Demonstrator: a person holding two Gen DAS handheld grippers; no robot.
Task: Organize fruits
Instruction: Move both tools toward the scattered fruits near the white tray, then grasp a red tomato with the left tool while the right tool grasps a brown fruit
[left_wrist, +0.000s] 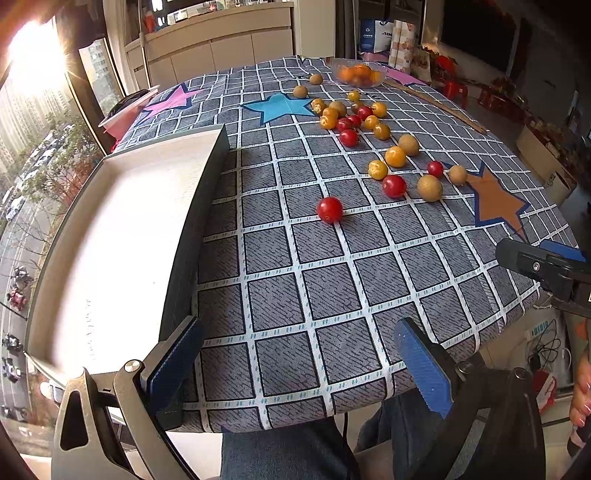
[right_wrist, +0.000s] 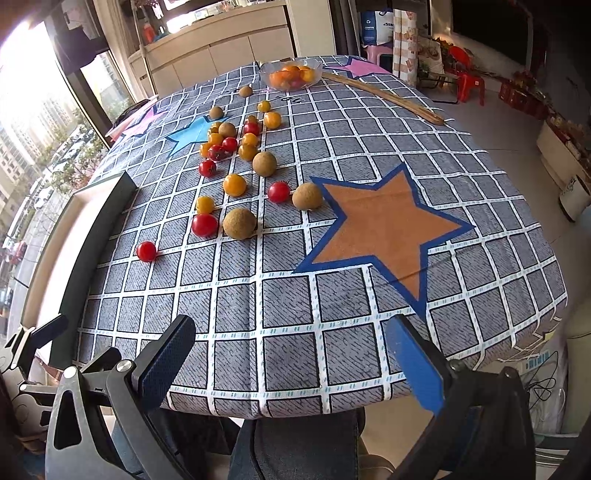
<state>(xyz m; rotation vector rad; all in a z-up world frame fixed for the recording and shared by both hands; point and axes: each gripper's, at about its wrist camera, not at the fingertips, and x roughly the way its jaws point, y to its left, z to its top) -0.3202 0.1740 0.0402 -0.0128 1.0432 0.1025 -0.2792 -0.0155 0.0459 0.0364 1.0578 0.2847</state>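
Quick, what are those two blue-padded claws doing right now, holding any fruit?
Left gripper: open, holding nothing.
Right gripper: open, holding nothing.

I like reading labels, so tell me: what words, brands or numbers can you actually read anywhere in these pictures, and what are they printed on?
"SIN…": cut-off white letters on the blue and white bag behind the table; the rest is too blurred to read.
Dark lettering on the tablecloth just in front of the glass bowl: too small and distorted to read.
Nothing readable on the tray, the fruits or either gripper.
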